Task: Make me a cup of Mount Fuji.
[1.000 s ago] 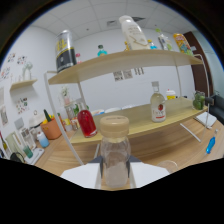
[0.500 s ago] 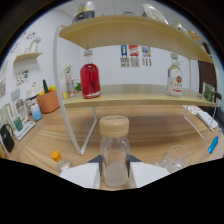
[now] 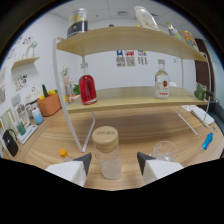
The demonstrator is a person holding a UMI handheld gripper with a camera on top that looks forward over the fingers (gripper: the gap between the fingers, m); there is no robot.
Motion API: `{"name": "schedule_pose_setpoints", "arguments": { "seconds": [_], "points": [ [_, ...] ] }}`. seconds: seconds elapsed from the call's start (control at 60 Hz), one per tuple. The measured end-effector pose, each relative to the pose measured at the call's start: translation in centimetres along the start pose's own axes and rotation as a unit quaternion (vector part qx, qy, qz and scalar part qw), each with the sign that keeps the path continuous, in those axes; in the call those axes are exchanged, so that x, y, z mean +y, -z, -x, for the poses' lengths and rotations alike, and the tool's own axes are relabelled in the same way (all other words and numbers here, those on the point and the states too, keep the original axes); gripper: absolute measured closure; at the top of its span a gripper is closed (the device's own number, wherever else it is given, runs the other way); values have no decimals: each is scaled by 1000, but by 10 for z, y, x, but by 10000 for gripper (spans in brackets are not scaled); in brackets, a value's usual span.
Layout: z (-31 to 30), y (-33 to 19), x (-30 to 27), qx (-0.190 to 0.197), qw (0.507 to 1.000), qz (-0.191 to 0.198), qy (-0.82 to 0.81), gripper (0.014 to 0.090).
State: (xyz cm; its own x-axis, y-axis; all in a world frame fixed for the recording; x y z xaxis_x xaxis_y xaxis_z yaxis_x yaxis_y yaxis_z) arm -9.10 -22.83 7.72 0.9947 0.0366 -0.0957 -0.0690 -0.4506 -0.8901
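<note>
Gripping cork-lidded jar (image 3: 106, 159), hand-held gripper (image 3: 113, 162) clenched, jar base hidden, glass (image 3: 164, 150) nearby.

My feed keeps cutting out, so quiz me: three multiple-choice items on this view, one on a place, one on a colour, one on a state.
1. Where is the small clear jar with the cork lid?
A. On the top shelf
B. Between the fingers of the gripper, on the table
C. Beside the orange pot

2. What colour is the liquid in the bottle on the left of the lower shelf?
A. Red
B. Blue
C. Green

3. How does the empty glass stand?
A. Tipped on its side
B. Upside down
C. Upright, mouth up

Answers: 1 B, a fingertip shows on each side of the jar. 2 A, the bottle is filled with red. 3 C, its open rim faces up.
</note>
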Motion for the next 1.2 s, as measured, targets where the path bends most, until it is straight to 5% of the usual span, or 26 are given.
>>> {"name": "schedule_pose_setpoints", "arguments": {
  "seconds": [0.2,0.417,0.483,0.5,0.517,0.7,1.0,1.2],
  "points": [
    [-23,58,-44,2,1000,-27,-15,184],
    [-92,93,-66,68,997,16,-14,197],
    [-101,104,-96,79,997,18,-8,192],
    [-102,107,-106,80,997,13,-6,249],
    [-103,109,-117,80,997,7,-5,192],
    [-96,127,-234,77,997,-32,-2,194],
    [-91,89,-349,55,994,-96,14,195],
    [-92,37,-357,36,990,-132,34,379]
  ]
}}
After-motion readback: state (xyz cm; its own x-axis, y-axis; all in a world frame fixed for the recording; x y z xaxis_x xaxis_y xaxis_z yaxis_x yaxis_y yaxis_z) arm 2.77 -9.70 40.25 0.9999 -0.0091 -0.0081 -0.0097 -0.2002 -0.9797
